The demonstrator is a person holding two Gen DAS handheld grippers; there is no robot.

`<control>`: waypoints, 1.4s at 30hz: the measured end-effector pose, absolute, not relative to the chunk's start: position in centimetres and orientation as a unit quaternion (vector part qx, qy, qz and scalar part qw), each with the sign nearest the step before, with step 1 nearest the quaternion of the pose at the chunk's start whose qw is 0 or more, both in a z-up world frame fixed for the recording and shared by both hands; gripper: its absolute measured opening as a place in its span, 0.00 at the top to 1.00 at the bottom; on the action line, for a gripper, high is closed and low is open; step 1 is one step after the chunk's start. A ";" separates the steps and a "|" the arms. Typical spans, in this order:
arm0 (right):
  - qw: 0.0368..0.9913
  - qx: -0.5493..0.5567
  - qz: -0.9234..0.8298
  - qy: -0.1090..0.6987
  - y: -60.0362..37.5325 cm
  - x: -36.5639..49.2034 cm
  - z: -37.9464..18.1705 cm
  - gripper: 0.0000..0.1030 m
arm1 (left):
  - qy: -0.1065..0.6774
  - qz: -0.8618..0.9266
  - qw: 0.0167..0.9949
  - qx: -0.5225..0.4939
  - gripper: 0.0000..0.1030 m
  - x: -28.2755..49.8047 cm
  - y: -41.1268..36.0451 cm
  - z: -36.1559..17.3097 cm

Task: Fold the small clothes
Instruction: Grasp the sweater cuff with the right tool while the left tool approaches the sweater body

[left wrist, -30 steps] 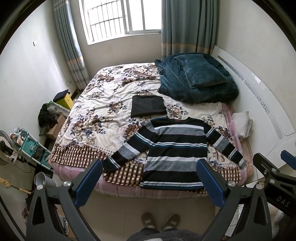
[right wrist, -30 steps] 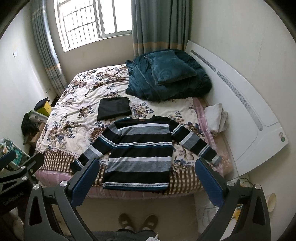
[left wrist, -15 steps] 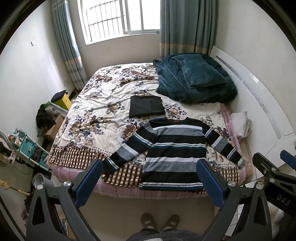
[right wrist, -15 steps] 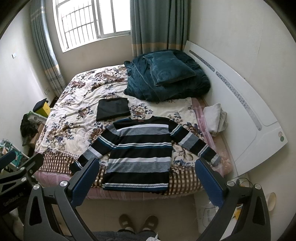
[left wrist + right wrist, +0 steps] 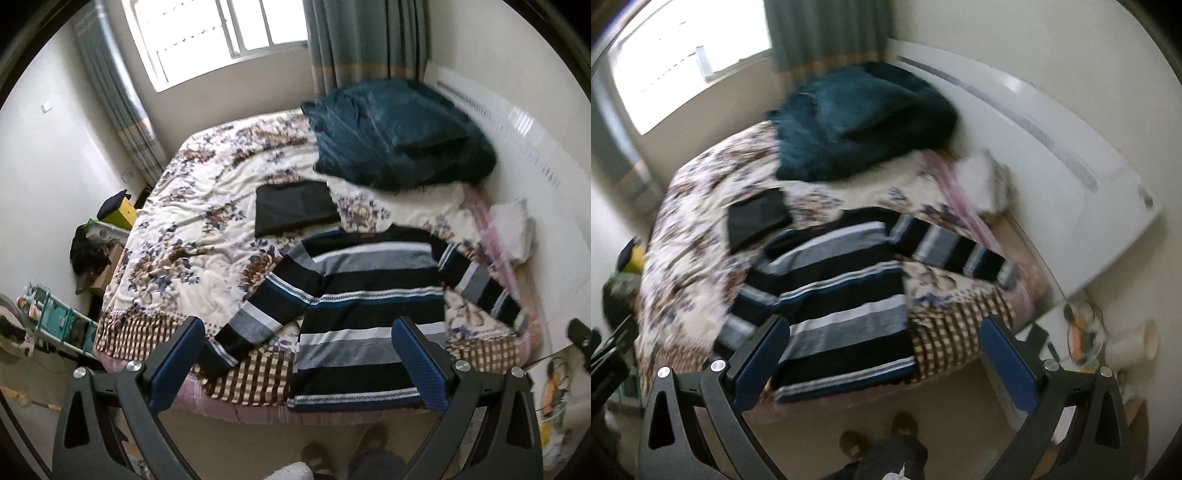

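Observation:
A black, grey and white striped sweater lies flat at the bed's near edge, sleeves spread out to both sides; it also shows in the right wrist view. A folded black garment lies on the floral bedspread beyond it, seen too in the right wrist view. My left gripper is open and empty, held above the floor in front of the sweater's hem. My right gripper is open and empty, tilted, before the hem's right part.
A dark teal duvet and pillow pile at the bed's far right by the white headboard. Folded white cloth lies at the right edge. Clutter and a shelf rack stand left of the bed. The person's feet are below.
Both grippers have moved closer to the bed and the sweater looks larger. The right view has tilted and swung right, with motion blur. Both stay open.

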State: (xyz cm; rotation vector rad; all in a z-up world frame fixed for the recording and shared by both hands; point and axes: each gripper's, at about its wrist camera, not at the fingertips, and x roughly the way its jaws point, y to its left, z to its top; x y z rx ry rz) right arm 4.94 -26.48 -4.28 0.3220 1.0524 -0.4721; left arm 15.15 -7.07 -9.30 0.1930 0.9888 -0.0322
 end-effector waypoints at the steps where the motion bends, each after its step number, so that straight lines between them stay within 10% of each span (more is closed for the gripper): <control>1: 0.821 0.159 -0.229 0.498 -27.3 5.3 -5.2 0.00 | 0.479 -0.016 0.872 0.097 0.00 16.3 -8.0 -10.8; 19: 0.607 0.480 -0.426 0.469 -63.0 10.4 -49.0 0.04 | 0.642 0.010 0.757 0.124 0.00 31.9 -24.0 -46.1; 25: 0.558 0.574 -0.464 0.380 -69.2 8.1 -57.8 0.35 | 0.659 0.013 0.739 0.139 0.00 35.2 -27.0 -53.4; 30: 0.588 0.548 -0.496 0.329 -71.7 9.0 -59.0 0.92 | 0.655 0.013 0.743 0.138 0.00 37.4 -27.9 -55.3; 42: 0.802 0.294 -0.352 0.382 -60.1 25.6 -43.9 0.94 | 0.632 0.038 0.770 0.084 0.00 39.5 -20.4 -50.8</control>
